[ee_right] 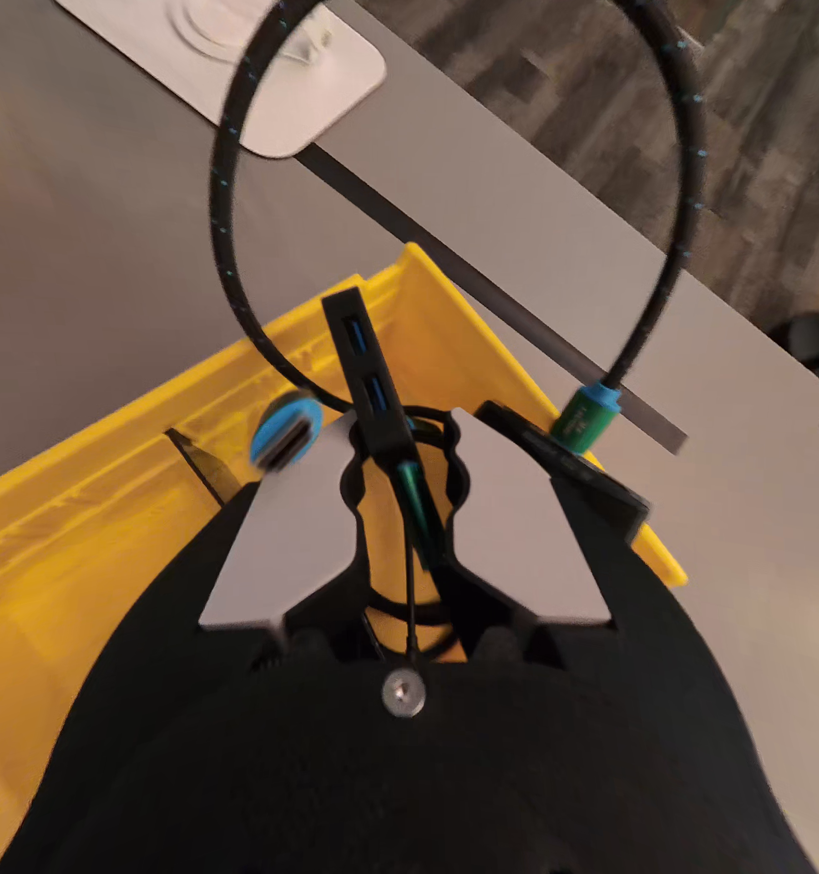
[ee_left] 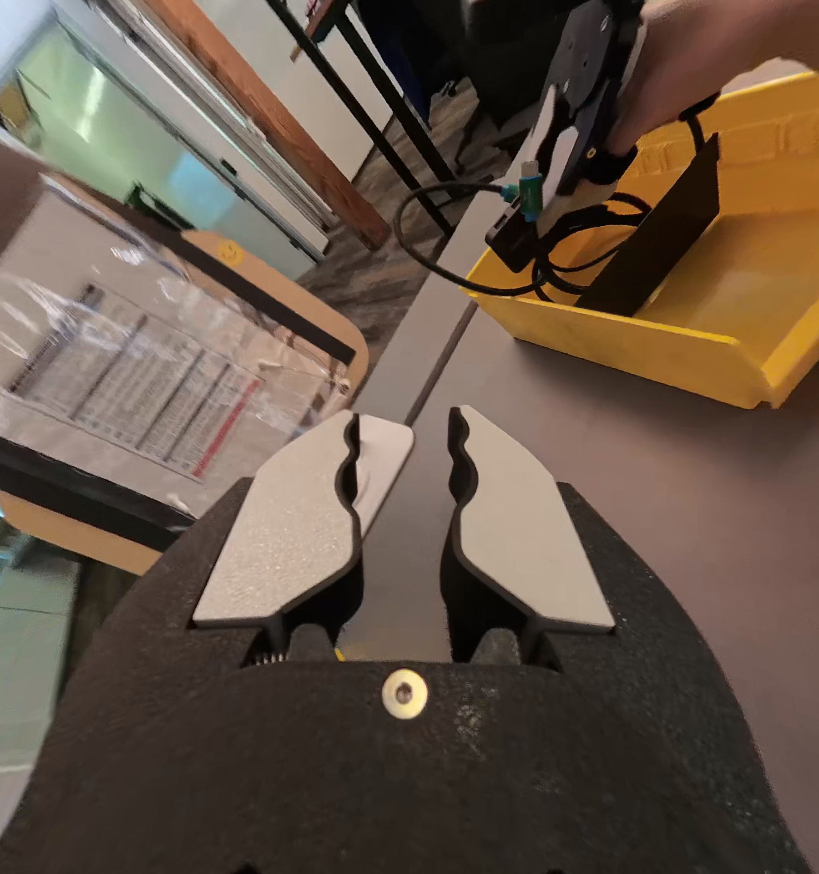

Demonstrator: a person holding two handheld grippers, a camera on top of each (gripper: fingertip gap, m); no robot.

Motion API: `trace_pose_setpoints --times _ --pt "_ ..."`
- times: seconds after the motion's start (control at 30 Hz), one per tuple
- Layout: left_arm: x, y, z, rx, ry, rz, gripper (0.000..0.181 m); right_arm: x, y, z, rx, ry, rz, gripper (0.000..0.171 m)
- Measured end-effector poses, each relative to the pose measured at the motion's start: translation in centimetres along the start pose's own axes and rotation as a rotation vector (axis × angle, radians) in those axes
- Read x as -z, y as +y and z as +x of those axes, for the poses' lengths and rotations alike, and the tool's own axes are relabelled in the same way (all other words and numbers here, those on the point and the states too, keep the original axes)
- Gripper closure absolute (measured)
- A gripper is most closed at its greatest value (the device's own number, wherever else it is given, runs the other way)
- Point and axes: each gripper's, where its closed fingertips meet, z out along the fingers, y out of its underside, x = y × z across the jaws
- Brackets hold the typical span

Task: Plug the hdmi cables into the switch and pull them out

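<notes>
I am holding the switch (ee_right: 374,392) up over the yellow bin (ee_right: 114,544) with my right tool (ee_right: 404,437), fingers closing on its black body, so its ports are facing out and clear for plugging. One braided cable (ee_right: 223,198) is looping toward twelve o'clock, its green plug (ee_right: 582,416) hanging at two o'clock. My left tool (ee_left: 404,454) is waiting wide and empty over the bench (ee_left: 658,496), the bin lying at one o'clock.

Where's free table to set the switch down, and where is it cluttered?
Free: bare grey table between the open left gripper and the yellow bin. Bin's right half, past the black divider, is bare too. Crowded: bin's left end, where the right gripper holds the switch over coiled cables.
</notes>
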Motion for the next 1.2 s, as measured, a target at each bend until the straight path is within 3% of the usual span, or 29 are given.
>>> trace_pose_setpoints --times 0.07,0.17,0.27,0.33,0.47,0.53,0.67,0.73,0.87,1.0,1.13,1.2 --pt "0.2 1.0 -0.4 0.108 0.045 -0.039 0.146 2.1 -0.2 1.1 0.013 0.060 0.009 0.126" --pt "0.9 2.2 -1.4 0.279 0.098 -0.064 0.146 8.8 -1.8 3.0 -0.046 0.178 0.149 0.111" --pt "2.2 3.0 -2.7 0.445 0.126 -0.063 0.146 15.1 -1.3 2.6 -0.188 0.143 0.259 0.121" --pt "3.3 4.1 -3.2 0.536 0.149 -0.104 0.146 16.5 1.4 2.1 -0.293 0.090 0.189 0.129" --pt "6.3 6.5 -4.5 0.687 0.143 -0.200 0.142 13.9 9.7 1.0 -0.442 -0.042 -0.161 0.130" --pt "8.4 8.5 -5.4 0.746 0.089 -0.269 0.140 12.2 12.4 0.6 -0.527 -0.115 -0.297 0.139" --pt "15.6 18.7 -10.0 0.772 -0.354 -0.659 0.123 10.0 11.8 -0.1 -0.611 -0.240 -0.268 0.141" --pt "18.6 22.9 -11.1 0.847 -0.448 -0.771 0.123 9.8 11.8 -0.2 -0.612 -0.217 -0.297 0.142" --pt "21.2 28.9 -12.1 0.997 -0.487 -0.830 0.119 10.9 11.9 0.8 -0.592 -0.041 -0.358 0.131" --pt "21.5 33.9 -12.1 1.082 -0.469 -0.866 0.115 11.8 12.3 1.4 -0.592 0.063 -0.380 0.122" --pt "20.7 38.0 -10.4 1.217 -0.388 -0.888 0.120 9.6 15.1 0.7 -0.623 0.011 -0.534 0.132" --pt "20.3 39.5 -9.9 1.232 -0.357 -0.902 0.128 8.2 15.8 -0.3 -0.630 -0.050 -0.592 0.148"
